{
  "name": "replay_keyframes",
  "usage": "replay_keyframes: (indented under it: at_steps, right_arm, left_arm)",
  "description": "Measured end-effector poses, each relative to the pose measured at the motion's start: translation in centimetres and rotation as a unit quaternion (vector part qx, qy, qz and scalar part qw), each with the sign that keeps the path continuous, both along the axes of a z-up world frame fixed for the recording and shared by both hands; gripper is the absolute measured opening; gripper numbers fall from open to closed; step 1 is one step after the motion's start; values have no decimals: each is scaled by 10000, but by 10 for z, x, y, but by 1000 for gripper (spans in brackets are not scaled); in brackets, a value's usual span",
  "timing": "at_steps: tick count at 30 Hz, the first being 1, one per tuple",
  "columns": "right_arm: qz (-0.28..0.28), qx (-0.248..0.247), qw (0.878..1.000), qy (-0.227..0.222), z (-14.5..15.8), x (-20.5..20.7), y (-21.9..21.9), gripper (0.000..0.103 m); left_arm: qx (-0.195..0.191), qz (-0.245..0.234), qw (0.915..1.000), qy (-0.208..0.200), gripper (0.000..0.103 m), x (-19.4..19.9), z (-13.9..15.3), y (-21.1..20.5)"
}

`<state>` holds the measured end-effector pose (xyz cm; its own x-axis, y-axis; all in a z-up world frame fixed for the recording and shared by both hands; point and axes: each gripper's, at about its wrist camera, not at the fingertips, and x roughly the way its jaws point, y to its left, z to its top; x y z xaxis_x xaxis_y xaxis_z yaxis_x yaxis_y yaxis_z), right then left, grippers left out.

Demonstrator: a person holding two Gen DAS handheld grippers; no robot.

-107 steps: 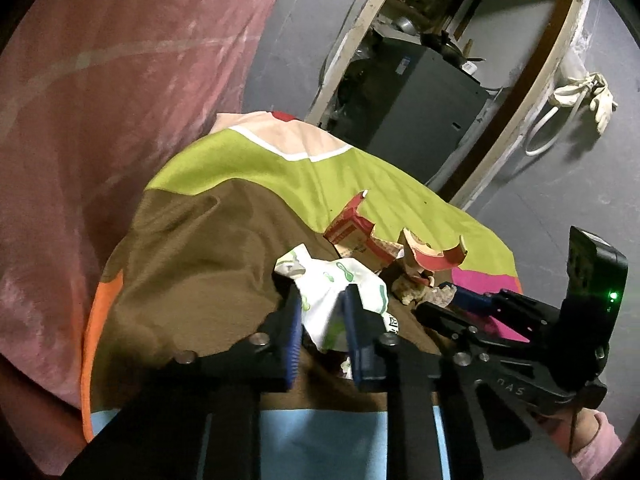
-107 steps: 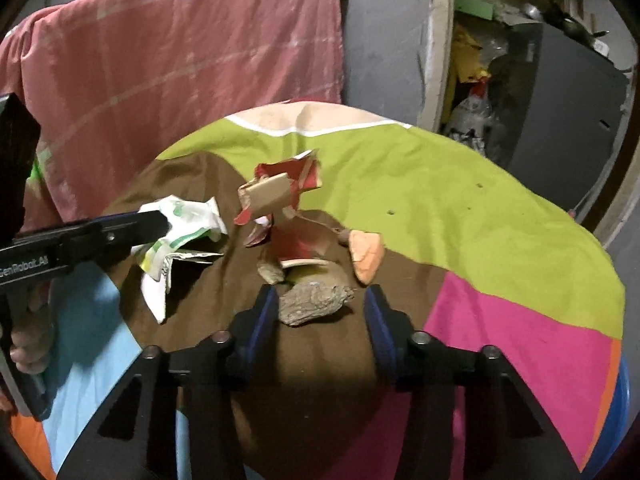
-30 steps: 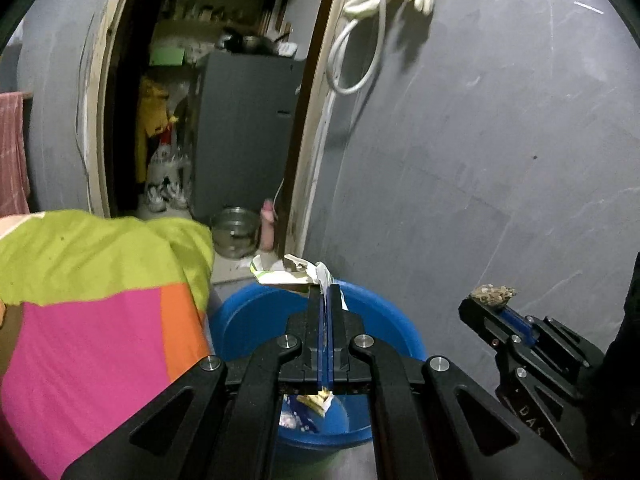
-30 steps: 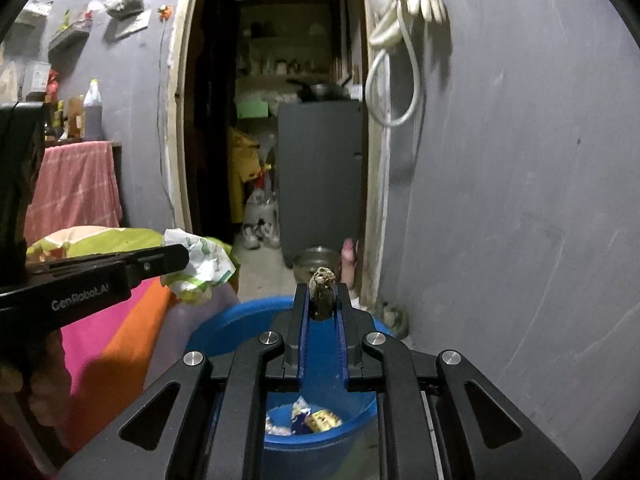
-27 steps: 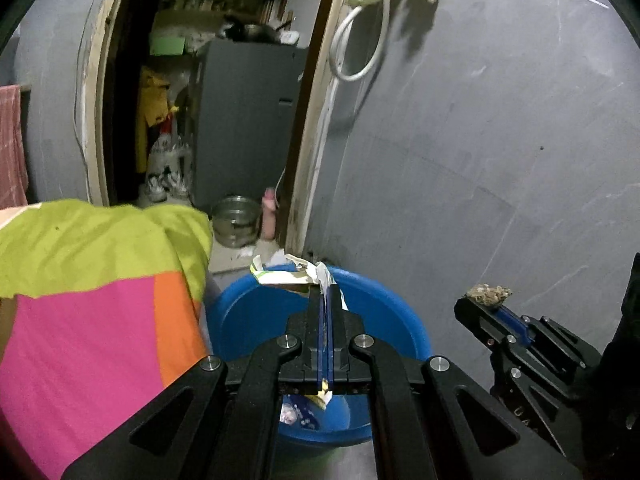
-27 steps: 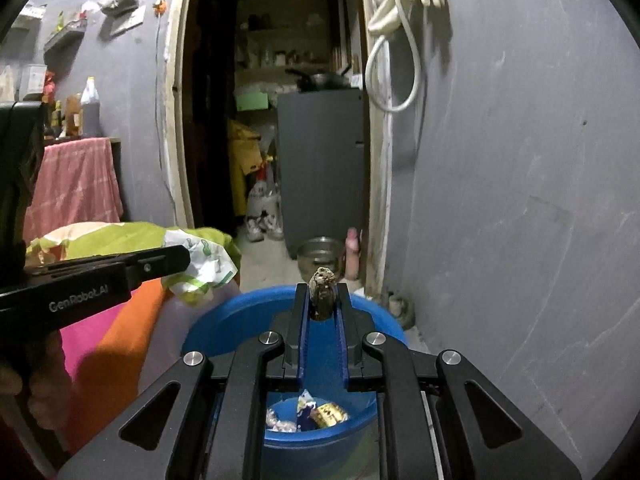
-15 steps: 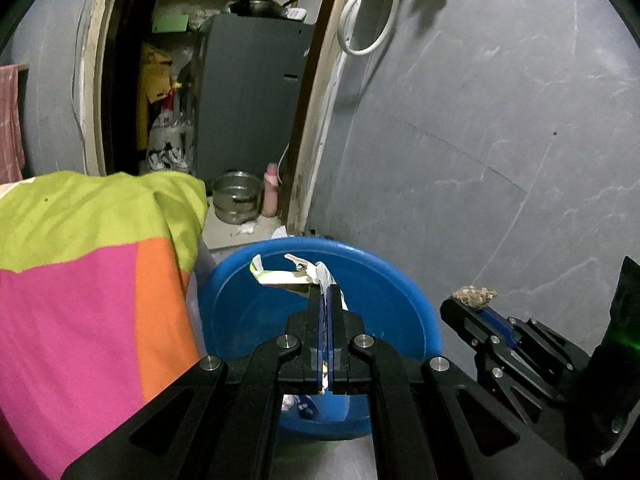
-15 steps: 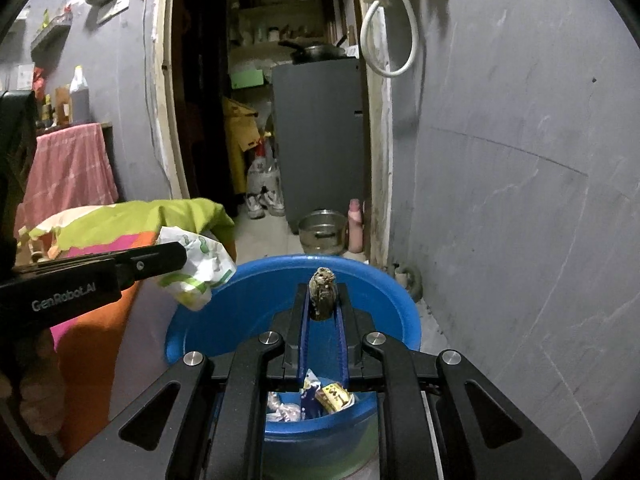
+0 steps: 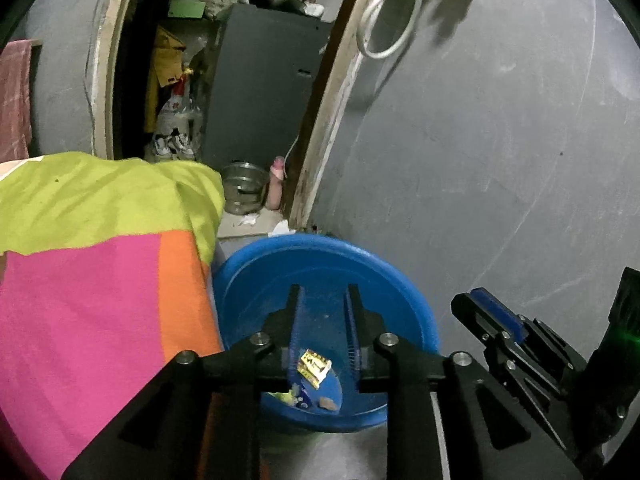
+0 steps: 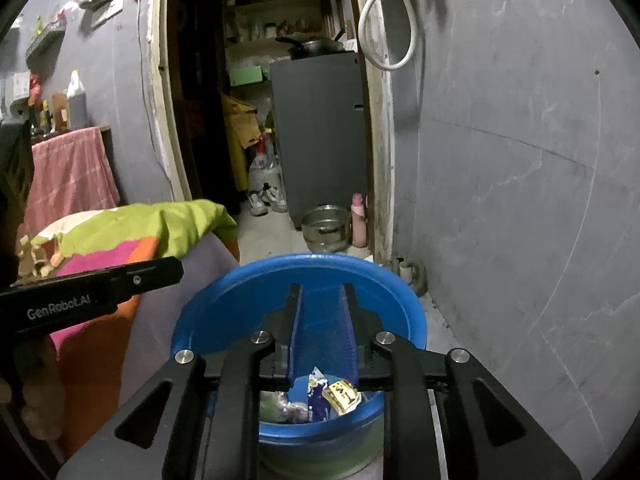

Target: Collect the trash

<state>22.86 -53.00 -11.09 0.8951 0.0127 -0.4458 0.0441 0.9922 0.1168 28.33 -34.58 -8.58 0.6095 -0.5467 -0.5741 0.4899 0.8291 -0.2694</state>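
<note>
Left wrist view: both jaws are opening empty, left hand-held gripper and right hand-held gripper, over the blue basin at lower centre; its wrappers are looking light and crumply, best pinched at an edge.

Left gripper and right gripper point downward side by side, jaws opening with nothing between them; a hand grips the left handle.

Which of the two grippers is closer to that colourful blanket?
Left. The left gripper hangs over the blue basin right beside the colourful blanket; the right gripper is on the basin's far side.
</note>
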Motion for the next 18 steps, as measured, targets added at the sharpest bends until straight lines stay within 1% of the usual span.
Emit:
replay_keyframes:
  at_steps: [1, 3, 5, 6, 7, 8, 9, 10, 11, 13, 14, 15, 16, 17, 18]
  right_arm:
    - [-9, -3, 10000, -63, 6, -2, 1, 26]
    - [-15, -30, 9998, -202, 18, -7, 5, 28]
    - [-20, -70, 9994, -347, 30, -12, 9, 28]
    - [-16, -85, 9990, -432, 37, -15, 12, 28]
    - [1, -94, 9985, -547, 46, -19, 16, 30]
    - [7, -111, 9979, -645, 54, -22, 20, 33]
    - [10, -132, 9972, -740, 61, -25, 24, 36]
    - [32, -138, 9959, -894, 71, -30, 30, 45]
    - [53, -130, 9949, -1004, 78, -33, 34, 51]
    - [94, -133, 9925, -1210, 93, -39, 45, 52]
    - [121, -141, 9912, -1313, 101, -41, 52, 55]
    - [145, -135, 9896, -1421, 107, -43, 58, 57]
    - [173, -123, 9876, -1553, 115, -46, 66, 64]
    - [201, -105, 9852, -1698, 122, -49, 74, 74]
    - [232, -82, 9833, -1802, 128, -51, 81, 77]
  left_arm:
    - [-60, 16, 10000, -56, 21, -2, 5, 4]
    - [-169, 64, 9996, -199, 25, -7, 17, 13]
    - [-312, 138, 9986, -398, 31, -13, 32, 26]
    - [-372, 187, 9980, -486, 36, -15, 39, 33]
    - [-431, 233, 9972, -572, 40, -18, 46, 39]
    - [-493, 276, 9962, -663, 41, -20, 53, 47]
    - [-544, 340, 9949, -773, 45, -24, 61, 56]
    - [-578, 398, 9937, -868, 51, -26, 69, 65]
    - [-619, 465, 9923, -969, 55, -29, 76, 75]
    - [-699, 578, 9895, -1123, 65, -35, 88, 92]
    - [-719, 661, 9877, -1224, 69, -38, 96, 104]
    - [-733, 719, 9862, -1301, 78, -40, 103, 114]
    - [-769, 784, 9842, -1389, 83, -43, 109, 125]
    - [-814, 846, 9820, -1479, 87, -47, 116, 137]
    - [-826, 884, 9807, -1538, 89, -50, 121, 146]
